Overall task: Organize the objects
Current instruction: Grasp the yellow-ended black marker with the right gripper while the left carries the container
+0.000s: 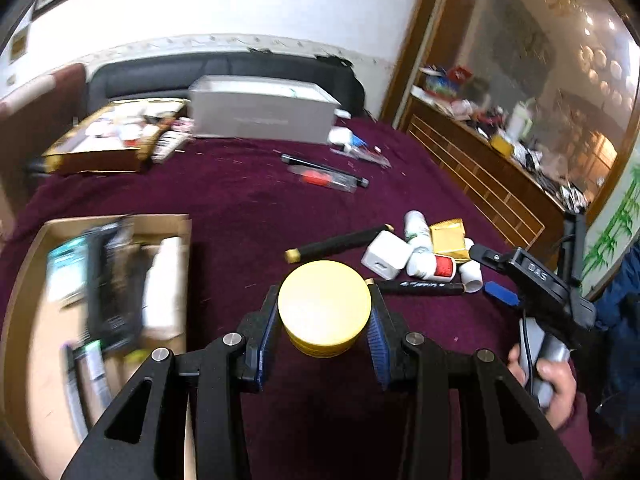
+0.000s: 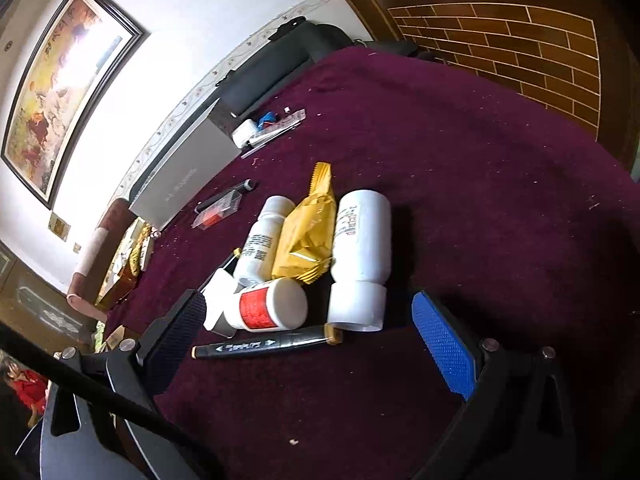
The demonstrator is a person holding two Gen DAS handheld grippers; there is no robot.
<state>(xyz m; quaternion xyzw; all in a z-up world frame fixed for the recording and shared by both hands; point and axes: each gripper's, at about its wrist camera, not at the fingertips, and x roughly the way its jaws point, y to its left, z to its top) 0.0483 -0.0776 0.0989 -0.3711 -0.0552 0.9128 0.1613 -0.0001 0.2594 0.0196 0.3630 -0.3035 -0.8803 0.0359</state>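
The left gripper [image 1: 324, 320] grips a round yellow tin [image 1: 324, 306] at the lower centre of the left wrist frame, its blue-padded fingers [image 1: 378, 354] pressed against the tin's two sides. The tin sits flat side up, its short axis pointing upward, above the maroon cloth of the table [image 1: 240, 208]. Whether it rests on the cloth or is lifted cannot be told.

At the left edge of that frame an open cardboard box [image 1: 36, 264] holds blurred packages. Right of the tin lies a pile: a white charger block [image 1: 384, 256], white bottles, and a gold foil packet [image 1: 448, 238]. A black marker [image 1: 420, 288] lies just below the pile, its long axis running left to right across the frame.

In the right wrist frame the right gripper [image 2: 316, 344] stands wide open, holding nothing; one blue finger pad [image 2: 444, 346] shows at lower right. Between the fingers the black marker [image 2: 264, 346] lies crosswise, its gold-banded end toward the right. Just beyond it, touching one another, are a red-labelled white bottle [image 2: 268, 306], a large white bottle [image 2: 360, 252] with its cap toward the camera, the gold foil packet [image 2: 308, 236], and a slimmer white bottle [image 2: 262, 240]. A grey box [image 2: 180, 176] lies at the upper left.
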